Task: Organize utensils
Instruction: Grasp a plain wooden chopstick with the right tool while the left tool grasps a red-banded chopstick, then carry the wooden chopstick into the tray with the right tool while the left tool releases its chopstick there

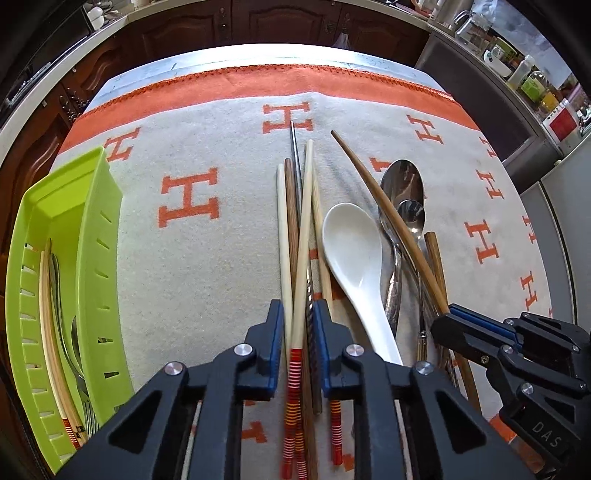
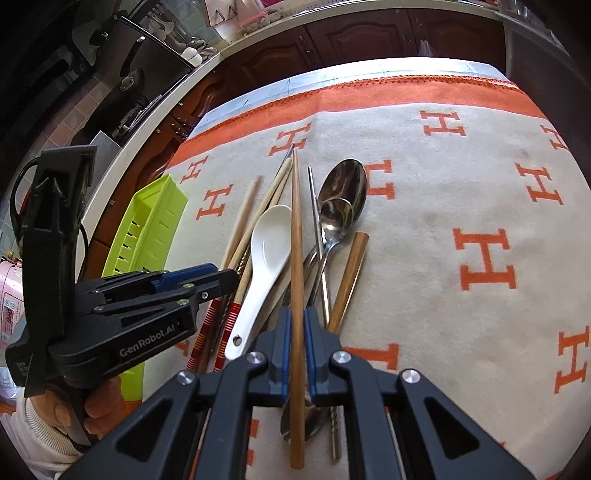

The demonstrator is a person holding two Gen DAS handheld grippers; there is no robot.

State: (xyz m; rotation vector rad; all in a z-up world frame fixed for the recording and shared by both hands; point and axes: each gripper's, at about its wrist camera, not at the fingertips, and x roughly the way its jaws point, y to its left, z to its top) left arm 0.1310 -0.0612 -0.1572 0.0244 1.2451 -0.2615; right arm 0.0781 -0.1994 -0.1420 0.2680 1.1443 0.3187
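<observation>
Utensils lie in a loose heap on the cream cloth [image 1: 207, 258] with orange H marks, right under both tools. Nearest in the left wrist view, the left gripper [image 1: 298, 332] has its blue pads drawn in around a crossed bundle of chopsticks: a pale chopstick with red-striped end [image 1: 301, 258], a second pale one and a dark patterned stick all pass between the pads. The jaws stand narrow, though whether the pads press on the sticks I cannot tell.

In the right wrist view, the right gripper [image 2: 297, 332] is clamped nearly closed on a single brown wooden chopstick [image 2: 296, 236], which runs straight up between the pads and sticks out behind them toward the camera.

Just beyond the grippers lies a white ceramic spoon [image 1: 351, 251], bowl up, among the chopsticks. To its right sit a large metal spoon [image 1: 402, 184] and a smaller metal spoon [image 1: 413, 216], its bowl overlapping the larger one's. A thin metal chopstick [image 1: 294, 147] reaches farthest across the cloth.

At the left edge of the cloth stands a lime-green slotted tray [image 1: 99, 258]. One of its long compartments already holds pale chopsticks with red-striped ends [image 1: 50, 332] and some metal cutlery [image 1: 75, 362], including a fork; the neighbouring compartment looks bare where visible.

Dark wooden cabinets [image 1: 280, 22] run along the far side, beyond the table.
</observation>
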